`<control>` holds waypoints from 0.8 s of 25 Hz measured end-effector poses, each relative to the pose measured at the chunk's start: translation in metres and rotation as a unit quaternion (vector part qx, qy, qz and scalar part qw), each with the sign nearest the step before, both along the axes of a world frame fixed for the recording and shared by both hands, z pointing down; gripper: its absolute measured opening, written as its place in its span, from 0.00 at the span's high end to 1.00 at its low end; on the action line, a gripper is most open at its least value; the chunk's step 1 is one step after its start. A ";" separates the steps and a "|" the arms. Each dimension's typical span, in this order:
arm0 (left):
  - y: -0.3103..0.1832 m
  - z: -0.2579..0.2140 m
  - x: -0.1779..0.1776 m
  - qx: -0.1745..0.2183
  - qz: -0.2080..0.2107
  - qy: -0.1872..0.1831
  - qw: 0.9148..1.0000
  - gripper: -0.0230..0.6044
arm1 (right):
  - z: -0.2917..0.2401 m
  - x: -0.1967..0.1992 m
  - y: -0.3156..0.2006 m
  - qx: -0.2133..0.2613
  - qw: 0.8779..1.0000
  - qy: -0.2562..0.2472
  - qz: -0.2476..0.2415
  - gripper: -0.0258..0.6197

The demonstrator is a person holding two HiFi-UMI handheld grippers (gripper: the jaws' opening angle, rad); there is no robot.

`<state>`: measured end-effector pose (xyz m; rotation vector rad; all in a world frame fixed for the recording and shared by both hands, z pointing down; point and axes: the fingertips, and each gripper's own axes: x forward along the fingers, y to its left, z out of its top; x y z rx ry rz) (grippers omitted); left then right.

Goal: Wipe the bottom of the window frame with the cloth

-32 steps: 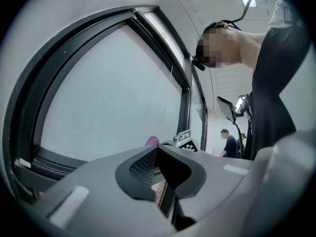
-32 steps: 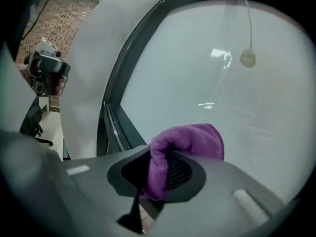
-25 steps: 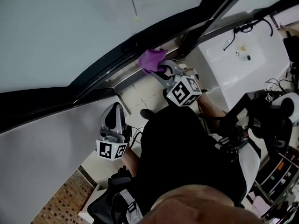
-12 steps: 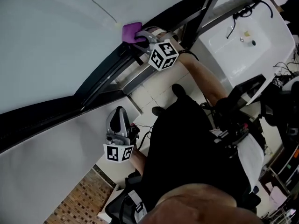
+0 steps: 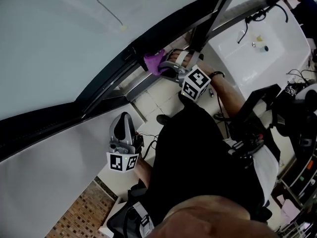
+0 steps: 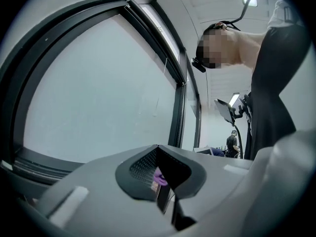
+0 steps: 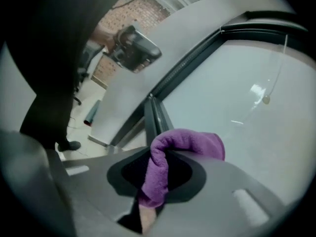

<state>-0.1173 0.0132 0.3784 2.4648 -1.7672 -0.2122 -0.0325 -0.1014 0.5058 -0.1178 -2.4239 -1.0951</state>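
Window pane (image 5: 54,29) across upper left, dark frame (image 5: 106,81) diagonal below it, left gripper (image 5: 124,120) lower centre-left, jaws together, nothing held, right gripper (image 5: 162,67) clamped on purple cloth (image 5: 153,61) at frame's bottom rail, upper centre

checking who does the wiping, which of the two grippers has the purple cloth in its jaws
The right gripper: its jaws are shut on the purple cloth, up at the window frame. The left gripper hangs lower, away from the frame.
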 end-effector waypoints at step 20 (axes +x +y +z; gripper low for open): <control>-0.011 -0.006 0.019 -0.003 -0.070 -0.012 0.997 0.98 | -0.020 -0.065 -0.131 -0.140 0.963 -0.082 0.215 0.87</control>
